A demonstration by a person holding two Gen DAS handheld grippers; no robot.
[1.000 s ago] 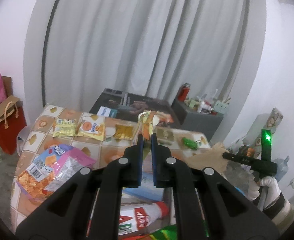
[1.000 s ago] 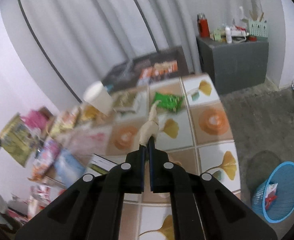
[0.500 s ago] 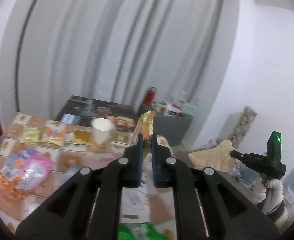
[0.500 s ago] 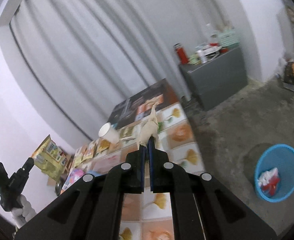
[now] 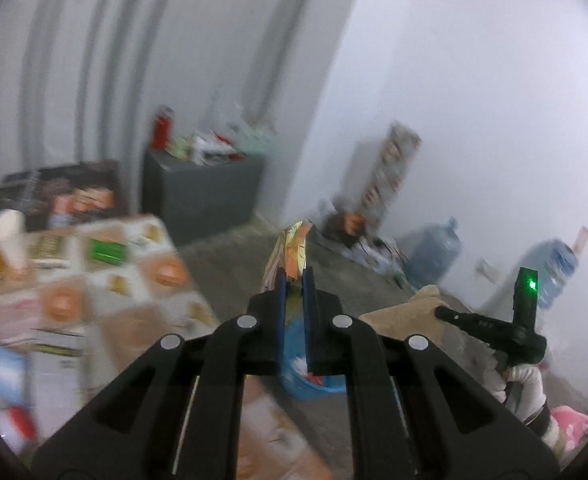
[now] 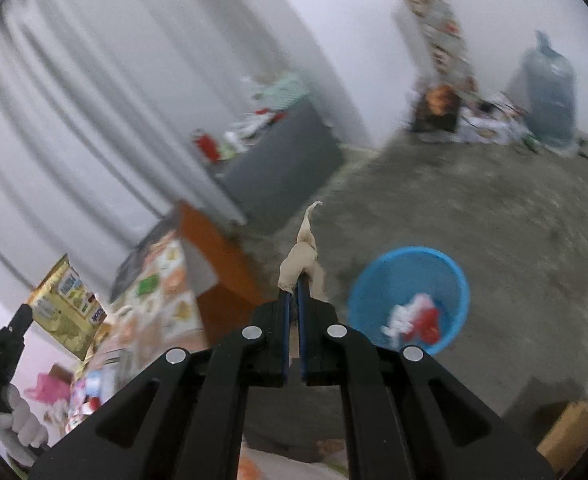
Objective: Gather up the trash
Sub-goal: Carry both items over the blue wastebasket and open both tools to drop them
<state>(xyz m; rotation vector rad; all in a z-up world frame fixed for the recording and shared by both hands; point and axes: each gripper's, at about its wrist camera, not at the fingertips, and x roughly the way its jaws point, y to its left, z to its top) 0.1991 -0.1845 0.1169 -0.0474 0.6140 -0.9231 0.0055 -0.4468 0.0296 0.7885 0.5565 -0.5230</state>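
My left gripper (image 5: pixel 292 276) is shut on a yellow snack wrapper (image 5: pixel 292 250), which sticks up past the fingertips. The same yellow snack wrapper (image 6: pixel 68 308) shows at the left of the right wrist view. My right gripper (image 6: pixel 293 290) is shut on a crumpled beige paper (image 6: pixel 303 254); from the left wrist camera the beige paper (image 5: pixel 409 314) hangs off the right gripper's tip. A blue trash basket (image 6: pixel 407 300) stands on the floor just right of the right gripper, with red and white trash inside. The blue trash basket (image 5: pixel 299 374) lies partly hidden behind the left fingers.
The tiled table (image 5: pixel 106 292) with several wrappers and a paper cup (image 5: pixel 8 236) is to the left. A grey cabinet (image 5: pixel 202 192) stands by the curtain. Water jugs (image 5: pixel 433 254) and clutter line the far wall. A gloved hand (image 5: pixel 525 388) holds the right gripper. The floor is bare concrete (image 6: pixel 493 216).
Both grippers have swung right, away from the table and over the floor, each keeping its item. The blue basket now sits close to both.
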